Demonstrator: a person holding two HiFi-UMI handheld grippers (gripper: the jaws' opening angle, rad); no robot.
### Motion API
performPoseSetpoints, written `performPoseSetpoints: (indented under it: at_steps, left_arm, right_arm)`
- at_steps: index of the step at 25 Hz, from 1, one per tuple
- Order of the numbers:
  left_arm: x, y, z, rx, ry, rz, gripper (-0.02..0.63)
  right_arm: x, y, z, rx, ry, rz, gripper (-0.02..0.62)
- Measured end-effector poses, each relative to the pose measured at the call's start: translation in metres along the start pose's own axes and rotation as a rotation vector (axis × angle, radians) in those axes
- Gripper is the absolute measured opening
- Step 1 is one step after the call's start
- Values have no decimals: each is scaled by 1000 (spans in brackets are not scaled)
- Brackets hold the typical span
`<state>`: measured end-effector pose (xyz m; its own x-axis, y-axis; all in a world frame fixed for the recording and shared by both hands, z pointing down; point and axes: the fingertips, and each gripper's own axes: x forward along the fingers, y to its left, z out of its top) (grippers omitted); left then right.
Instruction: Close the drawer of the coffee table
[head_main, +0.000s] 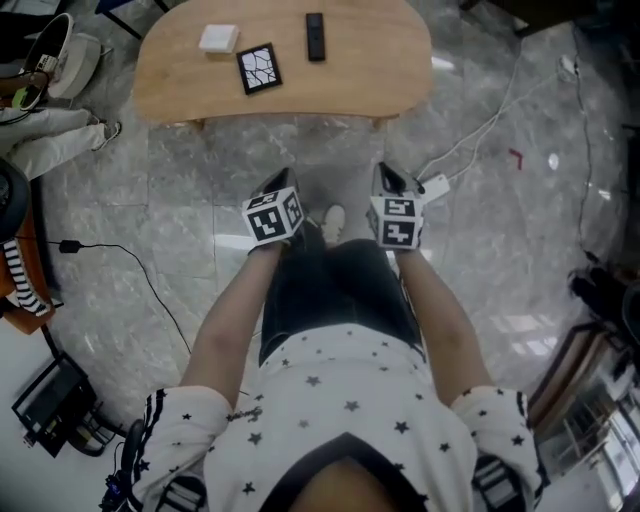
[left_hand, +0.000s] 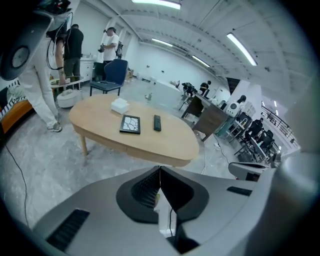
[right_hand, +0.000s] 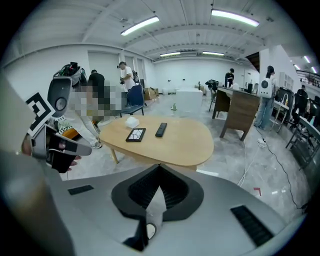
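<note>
shirt: white, short-sleeved, scattered with small dark stars; lower middle of the head view.
sleeves: white with dark striped hems, at lower left and lower right.
lower garment: dark, denim-like, at frame centre.
shoe: pale toe, just above the dark garment.
left gripper: grey shell, black ribbed pads.
right gripper: same grey shell and black pads.
marker cubes: white faces with black square patterns, one on each gripper.

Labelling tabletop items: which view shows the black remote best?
The head view: it looks down on the remote, unblocked. Both gripper views show it smaller and foreshortened, on the coffee table beside the patterned tile.
</note>
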<state>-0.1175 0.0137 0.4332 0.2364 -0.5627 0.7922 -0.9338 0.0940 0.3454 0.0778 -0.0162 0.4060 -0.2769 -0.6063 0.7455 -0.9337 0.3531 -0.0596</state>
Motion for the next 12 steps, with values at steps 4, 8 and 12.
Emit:
performPoseSetpoints:
  at_steps: [4,8,12]
  left_arm:
    - [-26,-17,-3,4,1,-24,11]
    - [-46,-29,-2,16,-4,-35,11]
    - [-68,-38,1,32,-10,-58,11]
  right_arm:
    - [-28,11,5,-7,10,47,9]
    - [-46,16,18,-13,-8,75,10]
    - [-63,22,29,-3,-32,93,9]
